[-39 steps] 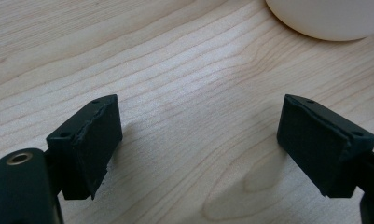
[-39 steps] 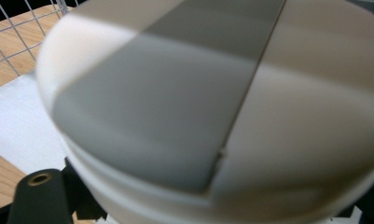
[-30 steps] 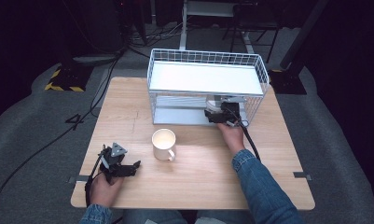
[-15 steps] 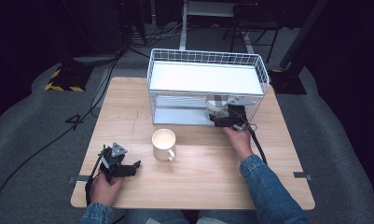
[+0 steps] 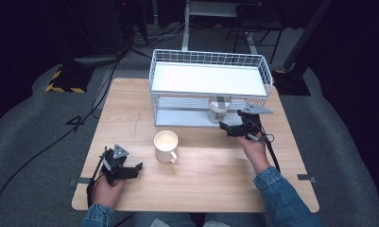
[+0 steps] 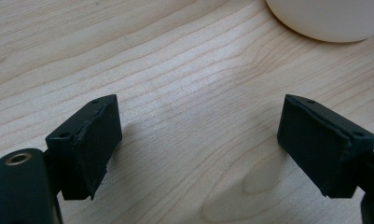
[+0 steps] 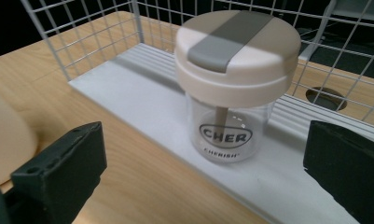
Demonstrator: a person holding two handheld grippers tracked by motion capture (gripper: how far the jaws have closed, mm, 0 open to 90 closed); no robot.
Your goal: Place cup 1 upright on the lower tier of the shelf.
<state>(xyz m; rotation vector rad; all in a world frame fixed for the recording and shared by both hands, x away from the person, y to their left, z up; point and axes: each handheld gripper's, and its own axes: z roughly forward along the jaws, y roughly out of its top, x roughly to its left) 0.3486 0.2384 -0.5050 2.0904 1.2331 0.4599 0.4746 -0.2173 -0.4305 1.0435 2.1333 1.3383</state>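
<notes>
High view: the worktop point(image 5: 201, 189) carries a wire rack point(image 5: 208, 59) whose lower shelf holds the lidded jar point(image 5: 219, 112). The right hand-held gripper point(image 5: 226, 129), released and empty, has drawn back from the jar, so placement looks complete. The left hand-held gripper point(image 5: 133, 171) rests empty, jaws apart.

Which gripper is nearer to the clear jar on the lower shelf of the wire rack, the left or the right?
The right gripper: it is just in front of the clear jar, jaws open. The left gripper stays far back, beside the mug.
</notes>
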